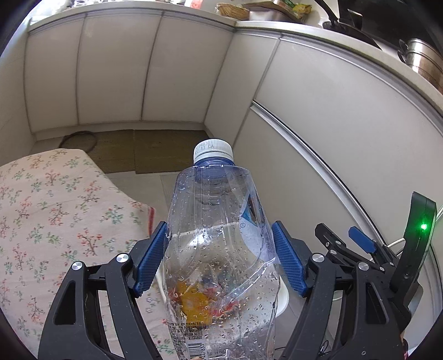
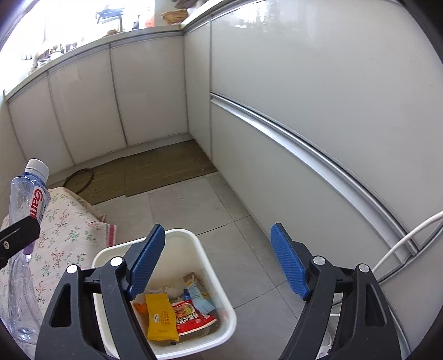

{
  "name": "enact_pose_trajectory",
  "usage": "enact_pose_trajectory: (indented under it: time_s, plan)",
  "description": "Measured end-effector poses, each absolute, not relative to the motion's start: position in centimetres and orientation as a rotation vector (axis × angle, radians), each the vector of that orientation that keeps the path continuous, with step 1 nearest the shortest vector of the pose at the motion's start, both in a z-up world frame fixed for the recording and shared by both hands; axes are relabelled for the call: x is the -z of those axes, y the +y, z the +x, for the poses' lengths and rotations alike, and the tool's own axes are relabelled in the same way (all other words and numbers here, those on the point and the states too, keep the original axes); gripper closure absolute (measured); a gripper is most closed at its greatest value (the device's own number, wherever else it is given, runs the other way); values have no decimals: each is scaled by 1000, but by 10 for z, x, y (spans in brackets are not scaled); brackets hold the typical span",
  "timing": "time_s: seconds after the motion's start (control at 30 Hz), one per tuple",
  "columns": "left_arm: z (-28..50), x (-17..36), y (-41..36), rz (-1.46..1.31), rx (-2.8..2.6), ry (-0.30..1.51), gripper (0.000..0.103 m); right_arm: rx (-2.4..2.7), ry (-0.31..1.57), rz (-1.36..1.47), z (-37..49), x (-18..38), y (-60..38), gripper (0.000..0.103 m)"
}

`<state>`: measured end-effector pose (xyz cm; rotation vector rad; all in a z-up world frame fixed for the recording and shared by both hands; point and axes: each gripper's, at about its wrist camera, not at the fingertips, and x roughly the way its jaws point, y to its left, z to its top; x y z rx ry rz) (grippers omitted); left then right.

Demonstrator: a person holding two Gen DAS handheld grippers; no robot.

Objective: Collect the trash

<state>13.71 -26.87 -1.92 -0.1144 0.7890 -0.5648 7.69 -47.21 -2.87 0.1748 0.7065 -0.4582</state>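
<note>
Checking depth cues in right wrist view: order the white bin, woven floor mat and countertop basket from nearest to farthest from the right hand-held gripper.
1. White bin: right under the right hand-held gripper, on the left.
2. Woven floor mat: ahead on the floor, in the cabinet corner.
3. Countertop basket: top of view, above the cabinets.

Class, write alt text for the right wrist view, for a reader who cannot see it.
The right gripper, jaws open and empty, hangs above a white bin on a grey tiled floor, holding a yellow packet, a red packet and other wrappers. At the left edge, the left gripper holds a crumpled clear bottle beside a floral cloth.
</note>
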Motion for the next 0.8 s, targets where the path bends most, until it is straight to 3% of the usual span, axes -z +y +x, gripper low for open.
enact_pose_trajectory:
  time_s: [0.17, 0.3, 0.43, 0.8]
  plan:
    - [142, 29, -296, -84, 603, 813, 30, 536, 682, 160, 69, 26, -485, 19]
    - [146, 32, -311, -61, 626, 836, 18, 578, 673, 158, 65, 25, -494, 16]
    - [144, 31, -314, -35, 620, 828, 17, 608, 662, 150, 63, 22, -495, 13]
    - [114, 9, -268, 81, 435, 675, 7, 610, 565, 76, 51, -1, -458, 7]
